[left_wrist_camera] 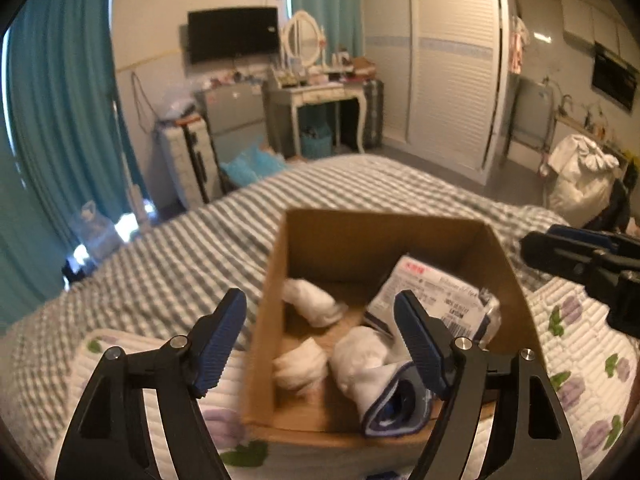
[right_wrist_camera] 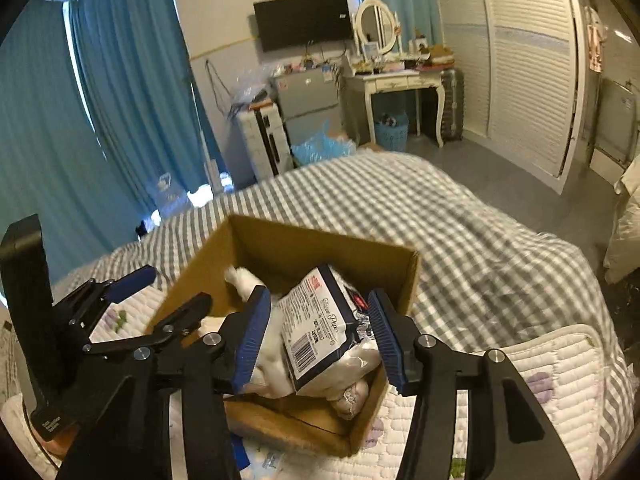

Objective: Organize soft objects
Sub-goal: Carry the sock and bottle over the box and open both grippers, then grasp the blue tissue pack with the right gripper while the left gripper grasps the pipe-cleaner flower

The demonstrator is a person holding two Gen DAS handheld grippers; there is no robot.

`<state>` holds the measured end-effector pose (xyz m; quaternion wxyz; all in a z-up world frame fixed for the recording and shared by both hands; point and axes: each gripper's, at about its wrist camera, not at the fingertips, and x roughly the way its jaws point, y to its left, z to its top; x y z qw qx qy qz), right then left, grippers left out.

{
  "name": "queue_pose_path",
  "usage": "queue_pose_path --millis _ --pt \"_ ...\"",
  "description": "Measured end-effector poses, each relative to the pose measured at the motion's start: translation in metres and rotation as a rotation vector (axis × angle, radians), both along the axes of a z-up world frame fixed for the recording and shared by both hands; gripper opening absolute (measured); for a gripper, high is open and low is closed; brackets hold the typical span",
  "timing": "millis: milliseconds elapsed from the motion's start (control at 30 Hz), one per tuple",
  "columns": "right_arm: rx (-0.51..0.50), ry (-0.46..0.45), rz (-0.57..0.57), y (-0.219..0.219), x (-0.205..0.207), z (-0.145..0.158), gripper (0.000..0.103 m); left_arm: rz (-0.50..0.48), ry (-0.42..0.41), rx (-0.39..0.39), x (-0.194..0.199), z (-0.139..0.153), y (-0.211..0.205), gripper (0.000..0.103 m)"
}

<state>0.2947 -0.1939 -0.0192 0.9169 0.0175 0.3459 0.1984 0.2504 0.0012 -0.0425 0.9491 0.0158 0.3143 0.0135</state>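
Box [left_wrist_camera: 276, 320]: open, on bed's [left_wrist_camera: 168, 264] near end, collecting soft stuff.
Inside: white rolls [left_wrist_camera: 312, 300], wipes pack [right_wrist_camera: 320, 332] w/ them.
L gripper [left_wrist_camera: 320, 336]: jaws released, empty, over box.
R gripper [right_wrist_camera: 316, 340]: jaws apart, straddling pack, not pinching.

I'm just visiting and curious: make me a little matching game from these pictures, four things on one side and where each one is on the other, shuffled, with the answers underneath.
Things
1. cardboard box
2. printed plastic packet
3. television
4. oval mirror

Places
A. hung on the far wall
B. standing on the dressing table
C. lying inside the box, among white soft bundles
D. sitting on the bed, on the flowered quilt

Pairs: 1-D, 2-C, 3-A, 4-B
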Motion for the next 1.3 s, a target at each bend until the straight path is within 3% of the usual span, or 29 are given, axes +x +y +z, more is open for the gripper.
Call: queue_pose_path --millis 167,367,433,567,633,767,967,1033,1300 --pt "-0.022 -0.082 -0.011 -0.007 -0.040 0.045 0.051 0.026 -0.072 0.043 -0.034 0.042 0.003 0.077" --pt "-0.042 -0.204 0.005 -0.011 -0.114 0.119 0.052 0.039 -0.226 0.065 -0.104 0.116 0.006 0.078" --pt "-0.052 -0.252 0.002 -0.014 -0.142 0.140 0.060 0.042 -0.272 0.072 -0.130 0.138 0.007 0.086" --pt "-0.078 -0.301 -0.014 -0.016 -0.182 0.162 0.069 0.044 -0.313 0.082 -0.172 0.159 0.012 0.087" --pt "-0.074 -0.308 -0.020 -0.016 -0.199 0.165 0.081 0.052 -0.304 0.088 -0.188 0.160 0.016 0.087" --pt "-0.071 -0.289 0.005 -0.011 -0.215 0.154 0.084 0.059 -0.267 0.107 -0.197 0.142 0.021 0.087" --pt "-0.096 -0.203 0.037 0.002 -0.207 0.110 0.087 0.043 -0.147 0.155 -0.193 0.080 0.024 0.087" --pt "-0.106 -0.174 0.046 0.008 -0.201 0.090 0.095 0.038 -0.101 0.134 -0.189 0.055 0.027 0.087" --pt "-0.164 0.002 0.078 0.035 -0.163 -0.019 0.097 0.051 0.051 0.084 -0.156 -0.029 0.044 0.087"
